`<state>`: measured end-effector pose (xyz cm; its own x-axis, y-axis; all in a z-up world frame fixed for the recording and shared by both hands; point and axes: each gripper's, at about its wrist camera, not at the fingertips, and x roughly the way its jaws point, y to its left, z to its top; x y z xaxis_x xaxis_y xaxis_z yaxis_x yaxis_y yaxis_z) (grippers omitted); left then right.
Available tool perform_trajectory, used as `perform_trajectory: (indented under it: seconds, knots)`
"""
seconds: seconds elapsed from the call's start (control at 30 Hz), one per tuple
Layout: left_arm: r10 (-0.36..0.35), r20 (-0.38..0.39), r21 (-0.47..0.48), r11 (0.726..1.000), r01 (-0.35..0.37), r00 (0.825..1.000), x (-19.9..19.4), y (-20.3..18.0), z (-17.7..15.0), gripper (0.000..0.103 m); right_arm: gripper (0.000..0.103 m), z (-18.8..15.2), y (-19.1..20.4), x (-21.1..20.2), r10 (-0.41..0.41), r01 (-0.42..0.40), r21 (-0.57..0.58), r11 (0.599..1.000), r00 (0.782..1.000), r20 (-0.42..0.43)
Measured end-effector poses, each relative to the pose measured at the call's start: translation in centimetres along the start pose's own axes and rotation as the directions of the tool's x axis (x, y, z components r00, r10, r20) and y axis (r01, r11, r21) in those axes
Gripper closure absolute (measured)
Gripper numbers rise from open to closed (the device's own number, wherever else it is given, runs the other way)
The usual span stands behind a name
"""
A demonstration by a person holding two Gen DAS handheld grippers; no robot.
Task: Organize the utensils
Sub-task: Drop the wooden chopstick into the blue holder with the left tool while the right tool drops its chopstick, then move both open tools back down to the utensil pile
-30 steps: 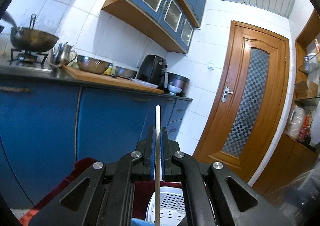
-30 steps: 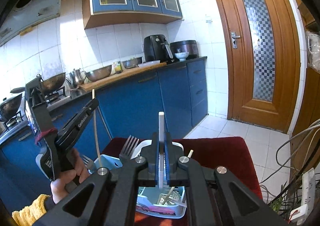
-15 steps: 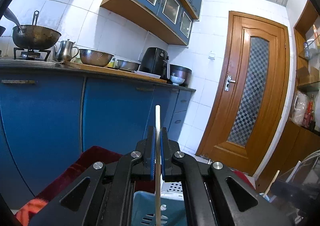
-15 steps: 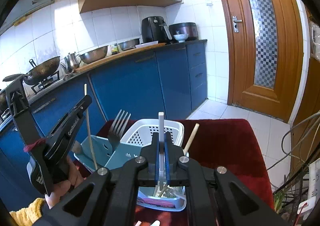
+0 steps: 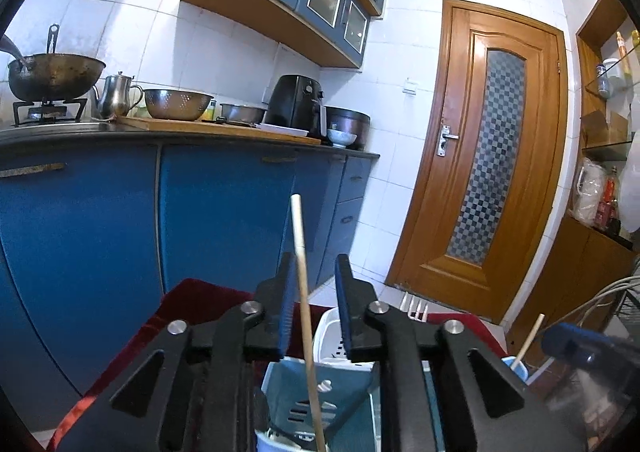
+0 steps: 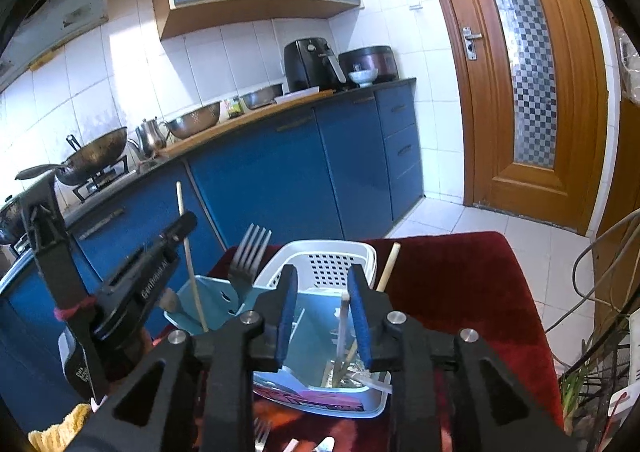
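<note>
Left gripper (image 5: 312, 288), lower centre of the left wrist view: the jaws have just been opening and now stand apart. A wooden chopstick (image 5: 304, 292) stands between them, leaning close to the left pad; contact cannot be confirmed, and it is not clamped. Its lower end sits in the teal compartment (image 5: 304, 384) below.

Right gripper (image 6: 322, 312), lower centre of the right wrist view: the jaws have just been opening and are released. A pale chopstick (image 6: 343, 322) stands free between them, its foot among the sticks in the utensil basket (image 6: 328, 252). A fork (image 6: 250, 252) stands upright in the teal compartment at left of centre.

Handling, as judged: both sticks are light, rigid and thin, with smooth surfaces liable to slip or pivot. Grasp at mid-shaft, pads square to the stick. A released stick is likely to topple against the compartment wall. The basket stands on a red cloth (image 6: 460, 272) covering the worktop.
</note>
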<state>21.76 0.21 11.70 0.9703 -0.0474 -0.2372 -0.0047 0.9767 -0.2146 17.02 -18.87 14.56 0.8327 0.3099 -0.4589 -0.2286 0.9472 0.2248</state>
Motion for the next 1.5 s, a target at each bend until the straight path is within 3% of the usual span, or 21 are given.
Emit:
perform_trajectory:
  seconds: [0.13, 0.43, 0.73, 0.97, 1.33, 1.5]
  knots:
    - [-0.016, -0.023, 0.003, 1.0, 0.016, 1.0, -1.1, 0.0, 0.6, 0.072, 0.07, 0.3, 0.3, -1.3, 0.009, -0.009, 0.01, 1.0, 1.0, 0.03]
    - [-0.056, -0.069, 0.013, 0.998, 0.057, 0.996, -5.8, 0.4, 1.6, 0.07, 0.069, -0.6, 0.9, -4.3, 0.025, -0.026, 0.023, 0.999, 0.999, 0.049]
    - [-0.05, -0.107, 0.068, 0.996, 0.057, 0.993, -11.2, 0.7, 1.3, 0.07, 0.069, -3.2, 1.9, -6.9, 0.021, -0.022, 0.024, 0.999, 1.0, 0.019]
    - [-0.048, -0.183, 0.078, 0.995, 0.063, 0.982, -14.2, 1.5, -0.2, 0.07, 0.069, -5.6, 2.2, -8.0, 0.014, -0.013, 0.037, 0.999, 0.999, -0.029]
    - [-0.01, -0.345, 0.096, 0.994, 0.046, 0.938, -15.4, 2.8, -5.0, 0.07, 0.069, -9.7, 2.1, -7.7, 0.019, -0.011, 0.072, 0.997, 0.992, -0.121]
    - [-0.026, -0.415, 0.08, 0.995, 0.064, 0.91, -15.0, 3.0, -7.4, 0.07, 0.069, -11.8, 1.8, -7.1, 0.006, 0.007, 0.075, 0.997, 0.985, -0.173]
